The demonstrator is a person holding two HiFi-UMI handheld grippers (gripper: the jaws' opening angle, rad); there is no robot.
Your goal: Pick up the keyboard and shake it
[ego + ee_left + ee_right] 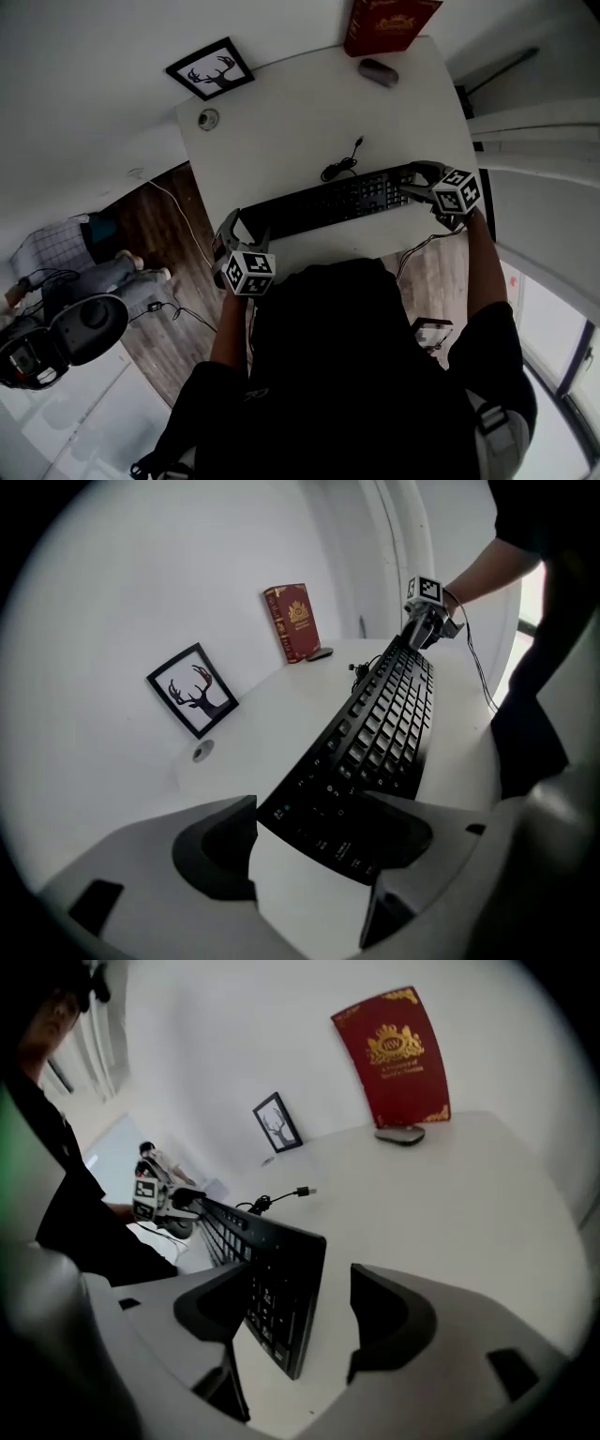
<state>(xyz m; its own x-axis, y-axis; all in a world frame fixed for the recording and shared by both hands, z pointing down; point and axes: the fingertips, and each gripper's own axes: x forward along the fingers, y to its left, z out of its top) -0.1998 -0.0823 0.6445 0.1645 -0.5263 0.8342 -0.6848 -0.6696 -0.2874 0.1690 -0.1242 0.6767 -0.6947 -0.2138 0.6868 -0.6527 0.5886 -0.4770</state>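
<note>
Black keyboard (328, 204); red book (394, 1054), lettering illegible

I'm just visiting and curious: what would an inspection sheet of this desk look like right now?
Surface: white table.
Job's things: black keyboard, tilted rather than lying flat.
Clutter: red book, grey mouse, framed deer picture.
Grippers: left gripper appears closed on the keyboard's end; right gripper open around the other end.
Cables: keyboard cable bundled, plug loose, on the table.
Surroundings: wooden floor, chair.
</note>
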